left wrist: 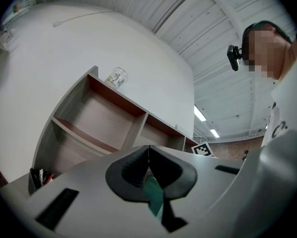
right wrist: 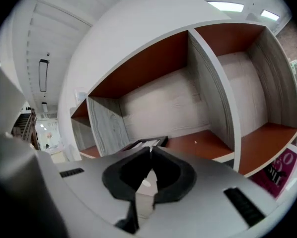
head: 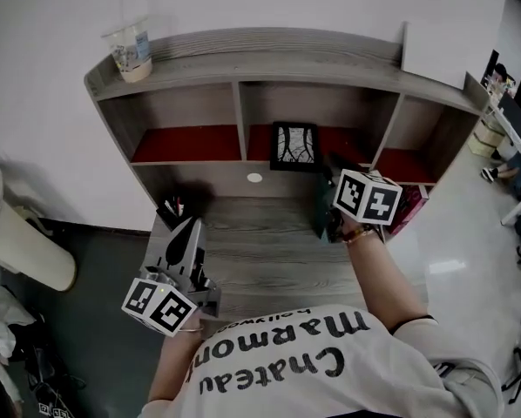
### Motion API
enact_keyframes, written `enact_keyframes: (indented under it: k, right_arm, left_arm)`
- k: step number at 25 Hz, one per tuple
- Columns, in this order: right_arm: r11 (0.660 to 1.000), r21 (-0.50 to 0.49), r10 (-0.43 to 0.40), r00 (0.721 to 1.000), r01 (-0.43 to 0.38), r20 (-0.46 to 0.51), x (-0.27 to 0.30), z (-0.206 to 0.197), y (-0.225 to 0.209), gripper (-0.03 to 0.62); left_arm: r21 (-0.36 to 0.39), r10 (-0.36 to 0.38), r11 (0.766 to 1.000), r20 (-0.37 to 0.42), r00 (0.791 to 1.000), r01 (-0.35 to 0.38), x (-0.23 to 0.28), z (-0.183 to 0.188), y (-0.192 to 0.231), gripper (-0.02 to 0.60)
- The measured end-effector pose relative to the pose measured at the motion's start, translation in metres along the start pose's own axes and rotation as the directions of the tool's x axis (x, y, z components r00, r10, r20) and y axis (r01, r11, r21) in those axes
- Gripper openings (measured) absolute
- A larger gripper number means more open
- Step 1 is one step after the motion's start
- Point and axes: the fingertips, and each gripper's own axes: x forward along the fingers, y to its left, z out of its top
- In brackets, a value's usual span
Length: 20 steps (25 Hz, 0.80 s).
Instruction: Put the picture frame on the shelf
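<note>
Head view: picture frame stands in the shelf's middle compartment, back toward the shelf's rear wall. Upright or slightly leaning, can't tell. Looks like placement is done.

Right gripper sits below and right of that compartment, clear of the frame. Its jaws are pressed together with nothing between them. Left gripper is well below the shelf's left compartment, over the desk, jaws likewise closed and empty.

Handling guess: the frame is light and rigid with a dark border. It's probably glazed, so the front would be slick and breakable. If it needs a regrip, pinch a side or top rail across its thickness, never the pane. Standing on edge, it likely tips easily, so nudge low.
</note>
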Motion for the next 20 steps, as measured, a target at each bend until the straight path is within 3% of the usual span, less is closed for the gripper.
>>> enact_keyframes:
  k: [5, 12, 16, 20]
  right_arm:
    - [0.992, -0.016, 0.125, 0.99, -0.126, -0.059, -0.031, -0.03, 0.021, 0.006]
    - [0.94, -0.085, 0.33, 0.944, -0.329, 0.001, -0.094, -0.028, 0.047, 0.006]
    - [0.911, -0.108, 0.404, 0.914, -0.398, 0.035, -0.13, -0.029, 0.053, 0.006]
    - [0.892, -0.132, 0.435, 0.901, -0.432, -0.005, -0.155, -0.047, 0.051, 0.006]
  left_arm:
    - [0.011, 0.027, 1.0, -0.036, 0.999, -0.026, -0.003, -0.019, -0.038, 0.018]
    - [0.023, 0.039, 0.999, -0.03, 0.999, -0.039, -0.013, -0.038, -0.095, 0.018]
    - [0.029, 0.074, 0.997, -0.025, 0.997, -0.074, -0.031, -0.053, -0.118, 0.018]
    - [0.007, 0.11, 0.994, -0.031, 0.993, -0.109, -0.05, -0.074, -0.137, 0.018]
